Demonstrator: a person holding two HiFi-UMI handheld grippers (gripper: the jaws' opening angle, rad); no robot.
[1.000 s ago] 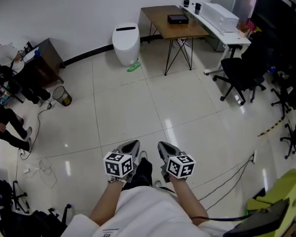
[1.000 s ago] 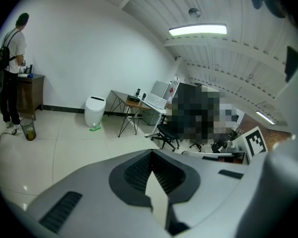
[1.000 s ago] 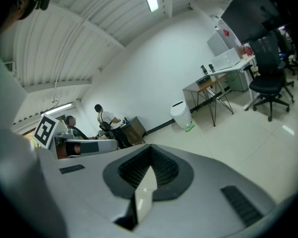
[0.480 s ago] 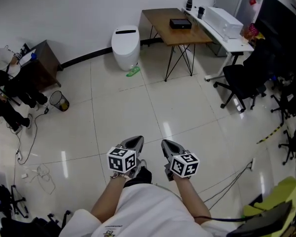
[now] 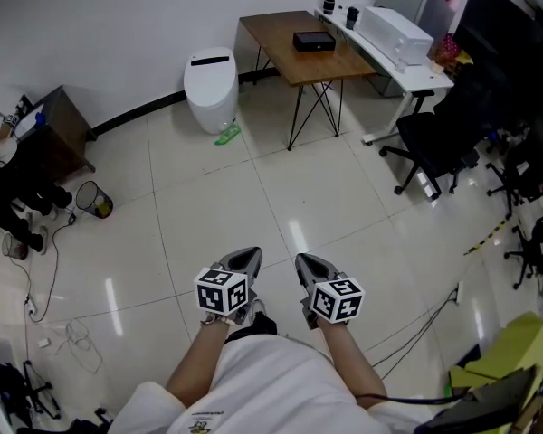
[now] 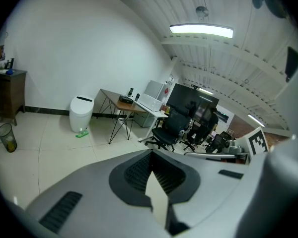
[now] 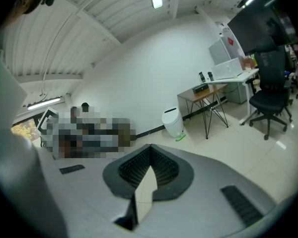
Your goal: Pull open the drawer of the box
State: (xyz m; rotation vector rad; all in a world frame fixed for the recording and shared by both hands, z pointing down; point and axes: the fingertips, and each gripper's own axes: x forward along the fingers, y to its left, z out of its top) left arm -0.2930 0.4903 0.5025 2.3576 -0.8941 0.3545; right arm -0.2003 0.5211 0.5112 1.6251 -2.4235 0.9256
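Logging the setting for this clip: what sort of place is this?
Probably an office or lab workroom: a tiled floor, a wooden table, a white desk and a black office chair.

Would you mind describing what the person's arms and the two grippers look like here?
Both the left gripper and the right gripper have smooth grey shells tapering to a point, with dark ribbed pads inside. Each carries a white cube printed with black square markers. The person wears a white short-sleeved top; the forearms are bare.
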